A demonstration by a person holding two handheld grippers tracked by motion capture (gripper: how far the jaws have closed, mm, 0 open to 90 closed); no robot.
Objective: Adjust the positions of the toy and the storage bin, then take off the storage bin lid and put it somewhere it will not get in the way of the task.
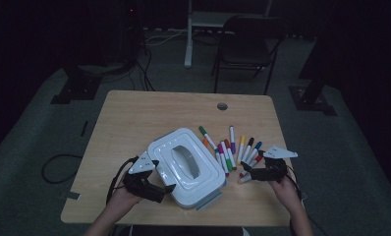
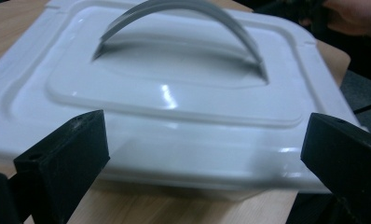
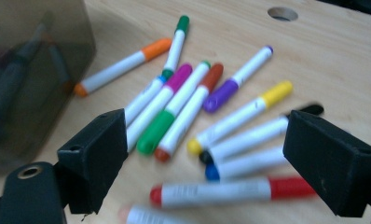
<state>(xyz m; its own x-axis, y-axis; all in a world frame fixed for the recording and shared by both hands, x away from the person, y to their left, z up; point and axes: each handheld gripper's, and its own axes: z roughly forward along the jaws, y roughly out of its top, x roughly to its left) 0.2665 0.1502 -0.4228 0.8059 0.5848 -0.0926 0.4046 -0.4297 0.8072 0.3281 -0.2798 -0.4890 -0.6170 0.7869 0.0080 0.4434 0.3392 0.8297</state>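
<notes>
markers [image 3: 211, 126] ahead of wide-apart right claw [image 3: 207, 163]

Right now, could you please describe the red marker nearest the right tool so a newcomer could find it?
Start at the white lidded box and look right to the fan of markers. The red marker lies crosswise below them, between the right tool's open jaws, the only one red at both ends.
</notes>
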